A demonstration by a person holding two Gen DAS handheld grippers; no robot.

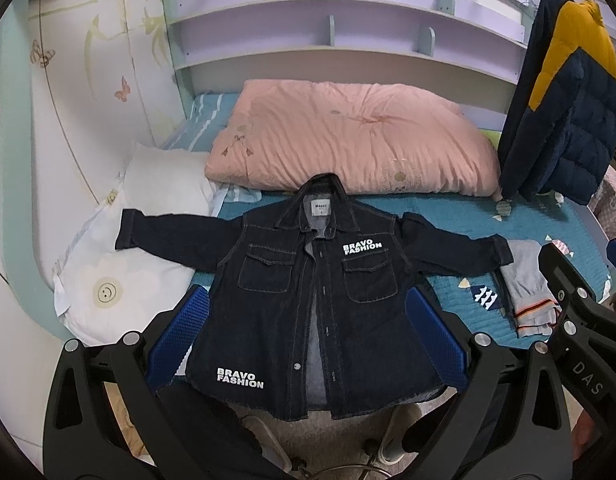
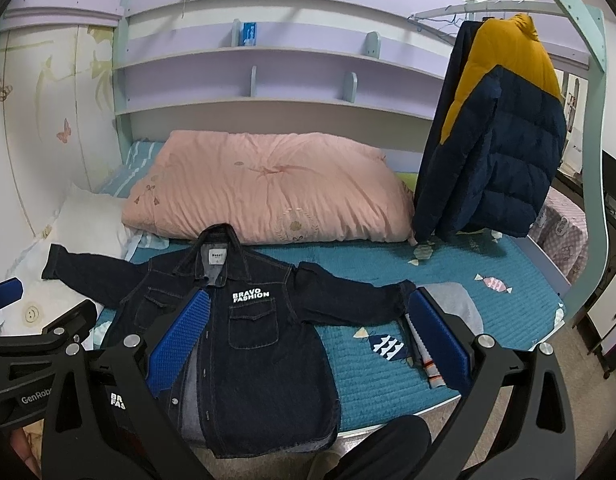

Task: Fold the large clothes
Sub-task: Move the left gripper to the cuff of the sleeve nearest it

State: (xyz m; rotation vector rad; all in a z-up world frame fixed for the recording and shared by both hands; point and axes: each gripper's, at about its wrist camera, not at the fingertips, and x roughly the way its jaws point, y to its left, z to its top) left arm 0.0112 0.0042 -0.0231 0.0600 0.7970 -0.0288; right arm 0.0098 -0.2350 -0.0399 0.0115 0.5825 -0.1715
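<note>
I am looking at a child's bunk-style bed (image 2: 508,280) with a teal quilted cover printed with fish and sweets, lilac shelves (image 1: 308,28) curving along the wall behind it, and a pale wardrobe with butterfly decals to the left. A folded pink duvet (image 1: 348,136) lies across the far half of the mattress, white pillows (image 1: 119,272) sit at the left, and a navy-and-mustard puffer jacket (image 2: 504,140) hangs from a rail at the right. The dark denim jacket (image 1: 308,300) lies face up on the near part of the bed, unbuttoned, sleeves spread to both sides, its hem hanging over the mattress edge toward me. My left gripper (image 1: 308,340) hovers above the jacket's lower body with its blue pads wide apart and nothing held; my right gripper (image 2: 308,340) hovers likewise spread and empty, over the jacket's right side. I judge several risks here: the overhanging hem could drag the whole jacket off the bed once I lift a sleeve; the left cuff rests on the pillows, so a fold could come out crooked; the right cuff lies touching a small grey garment (image 1: 524,280), which I might pinch together with it; and stiff, thick denim may spring open or slip from a shallow grip.
</note>
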